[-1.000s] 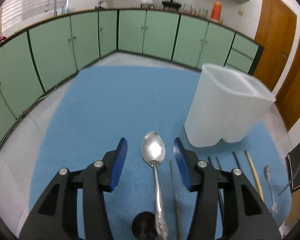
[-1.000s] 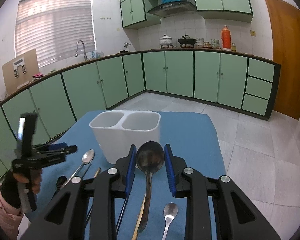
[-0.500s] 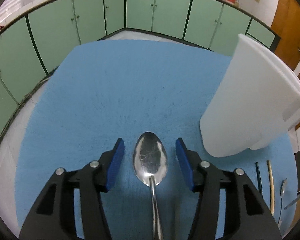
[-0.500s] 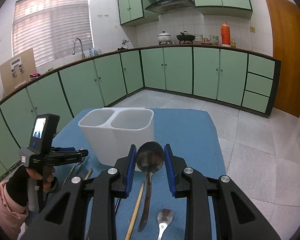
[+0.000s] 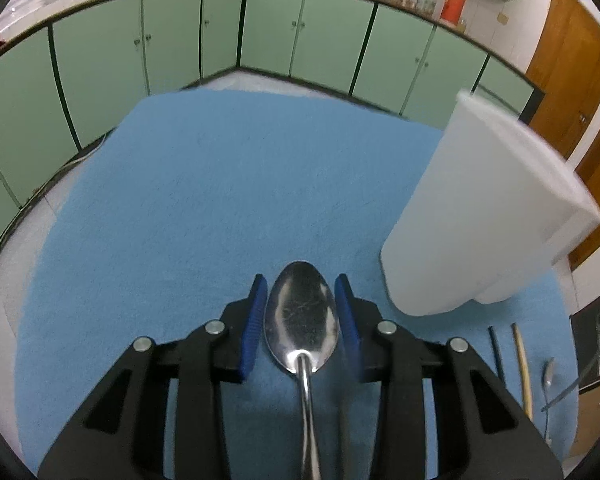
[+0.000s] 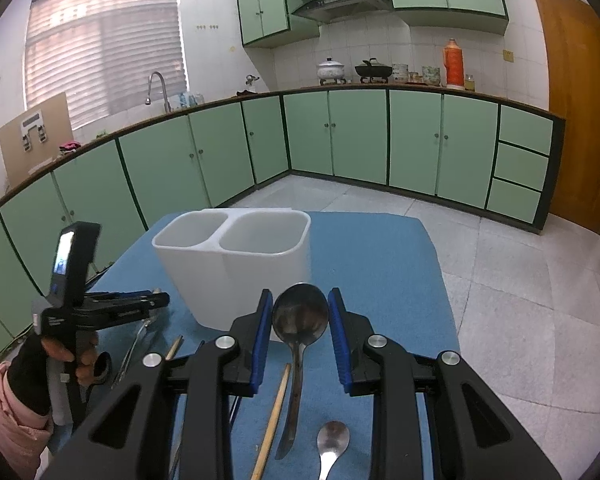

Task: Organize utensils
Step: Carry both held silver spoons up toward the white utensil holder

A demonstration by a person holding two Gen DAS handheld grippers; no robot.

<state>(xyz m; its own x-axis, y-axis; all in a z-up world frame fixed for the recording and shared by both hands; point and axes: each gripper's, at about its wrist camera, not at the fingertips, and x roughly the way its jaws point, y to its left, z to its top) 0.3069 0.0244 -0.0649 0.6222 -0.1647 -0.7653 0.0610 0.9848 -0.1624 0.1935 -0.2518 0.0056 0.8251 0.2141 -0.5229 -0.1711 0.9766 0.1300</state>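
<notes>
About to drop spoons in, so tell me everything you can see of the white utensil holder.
The white plastic two-compartment utensil holder stands upright on the blue mat. It looks matte and slightly translucent, with rounded corners and a divider between two open pockets, both apparently empty. It tapers towards the base. Nothing grips it; utensils lie on the mat near its base.

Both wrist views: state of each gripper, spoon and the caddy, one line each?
left gripper: shut on silver spoon
right gripper: shut on dark spoon
white caddy: upright, both compartments empty
small spoon: lying on the blue mat
wooden chopstick: lying on the mat
</notes>
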